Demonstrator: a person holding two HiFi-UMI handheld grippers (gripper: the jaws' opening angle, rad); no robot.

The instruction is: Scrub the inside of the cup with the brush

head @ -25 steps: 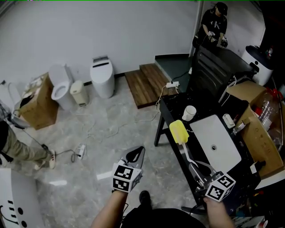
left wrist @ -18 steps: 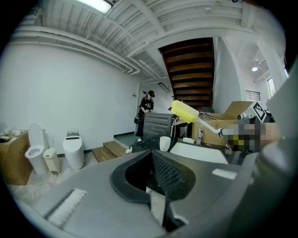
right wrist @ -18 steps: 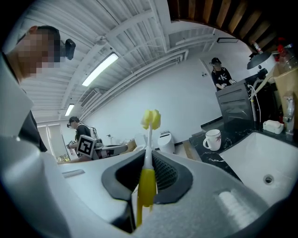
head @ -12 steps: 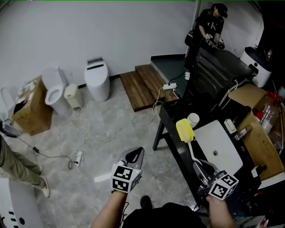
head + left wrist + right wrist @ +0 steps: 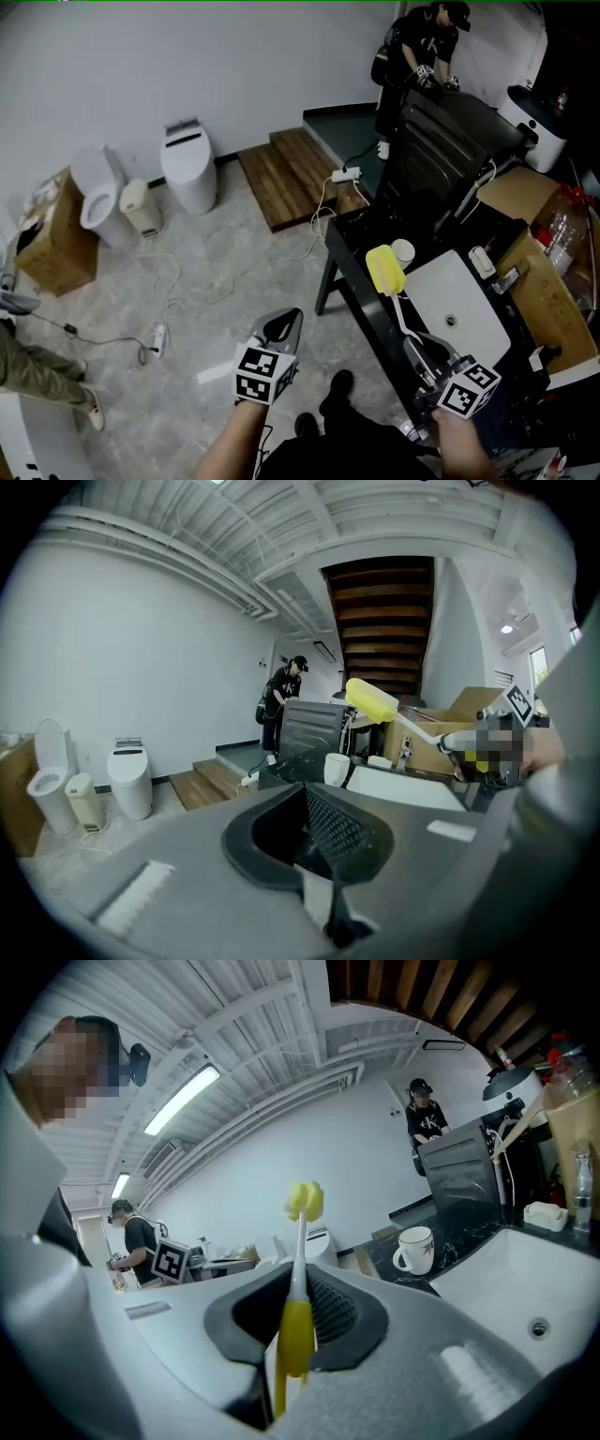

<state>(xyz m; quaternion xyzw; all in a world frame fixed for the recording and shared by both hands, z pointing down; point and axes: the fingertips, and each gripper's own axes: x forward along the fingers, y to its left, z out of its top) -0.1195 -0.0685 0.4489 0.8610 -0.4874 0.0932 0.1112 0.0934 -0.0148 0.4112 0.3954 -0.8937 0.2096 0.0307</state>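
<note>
Head view: right gripper (image 5: 419,352), lower right, grasps yellow brush (image 5: 384,269); cup (image 5: 403,251) just beyond its head on black worktop (image 5: 354,246).
Left gripper view: left gripper (image 5: 305,799) jaws clenched, empty.
Right gripper view: jaws pinch brush handle; cup right of centre.

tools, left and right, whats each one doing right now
Left tool: closed, nothing in it.
Right tool: closed on the brush handle.

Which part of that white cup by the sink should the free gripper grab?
Probably its handle: the cup stands upright on the dark counter, handle sticking out sideways toward the empty, shut left gripper. Coming from that side leaves the mouth free for the brush.
</note>
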